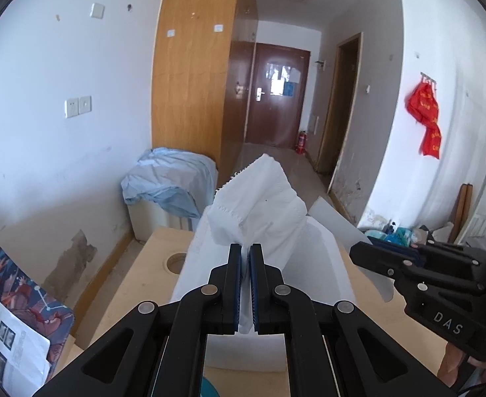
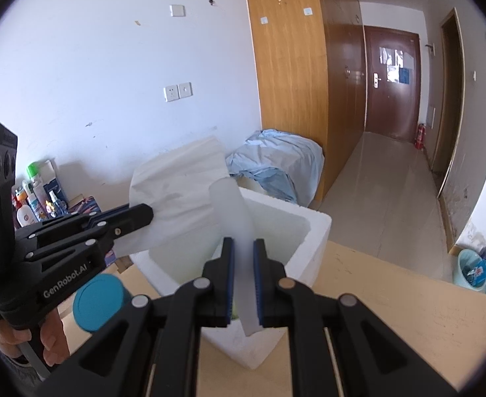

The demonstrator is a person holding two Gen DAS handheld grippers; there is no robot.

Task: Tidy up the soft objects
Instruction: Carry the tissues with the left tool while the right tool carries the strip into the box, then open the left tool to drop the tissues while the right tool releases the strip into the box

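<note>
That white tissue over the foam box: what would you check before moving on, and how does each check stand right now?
1. Left gripper clamped on the white tissue: ok.
2. Right gripper clamped on the tissue: ok.
3. Tissue above the foam box opening: ok.
4. Tissue untorn: cannot tell.
5. Box interior free for it: cannot tell, the bottom is hidden.
6. Teal lid beside the box, clear of the opening: ok.
</note>
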